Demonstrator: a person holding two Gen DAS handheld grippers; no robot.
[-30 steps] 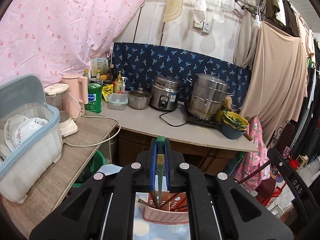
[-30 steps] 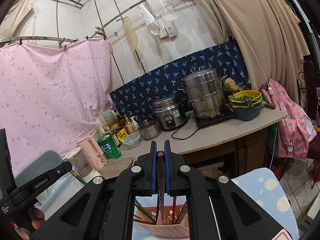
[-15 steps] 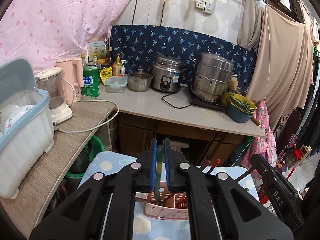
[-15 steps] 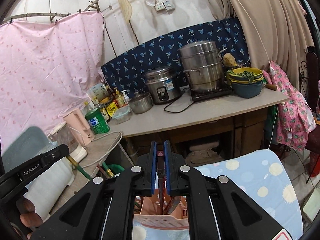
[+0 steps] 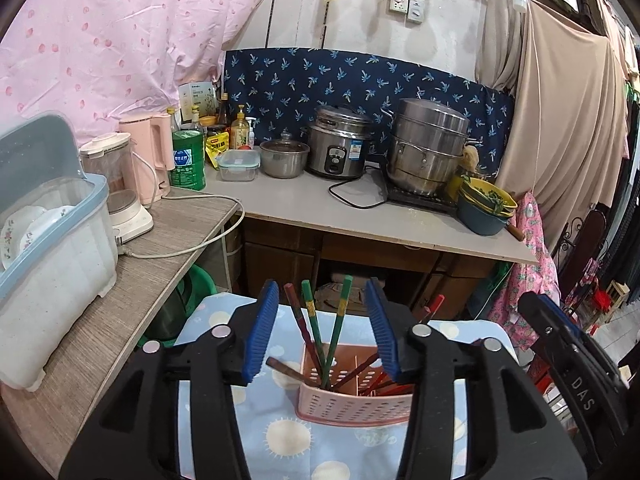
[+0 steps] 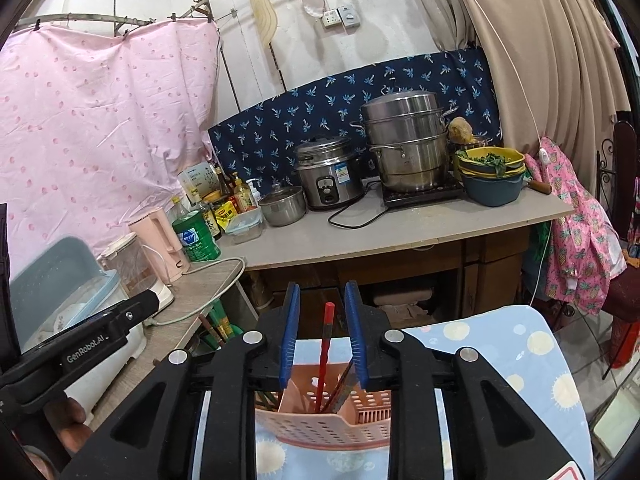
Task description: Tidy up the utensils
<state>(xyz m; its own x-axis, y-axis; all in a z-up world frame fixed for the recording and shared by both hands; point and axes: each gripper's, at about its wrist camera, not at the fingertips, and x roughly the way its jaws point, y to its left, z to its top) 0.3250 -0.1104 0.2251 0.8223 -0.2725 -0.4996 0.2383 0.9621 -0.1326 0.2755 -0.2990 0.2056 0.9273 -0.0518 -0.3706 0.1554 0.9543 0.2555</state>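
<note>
The left gripper point(image 5: 322, 328) is opening. Its blue pads point(image 5: 262, 328) stand apart and touch nothing. Green chopsticks point(image 5: 336, 328) and a dark red one point(image 5: 298, 320) show in the gap between the pads, but they stand on their own in the pink basket point(image 5: 352, 404) just below. More red and brown sticks lean inside that basket. The basket has small holes in its wall and sits on a blue cloth with sun shapes point(image 5: 280, 436).

The right gripper point(image 6: 322, 328) is opening too. A red chopstick point(image 6: 325, 344) stands upright between its pads point(image 6: 290, 328), and the pads do not press it. Its lower end is down in the same pink basket point(image 6: 324, 428), in a part next to a thin wall inside. Other dark sticks lean in there beside it.

Farther off, on the left, a big plastic bin with a blue rim point(image 5: 52, 256) holds white plates with flowers. On the grey counter point(image 5: 320, 212) sits a clear food box with a lid point(image 5: 238, 165), a small steel pot point(image 5: 285, 158), a rice cooker point(image 5: 338, 147) and a tall steamer pot point(image 5: 426, 146). At the counter's right end, stacked bowls point(image 6: 490, 168) hold green leaves in the top one.
</note>
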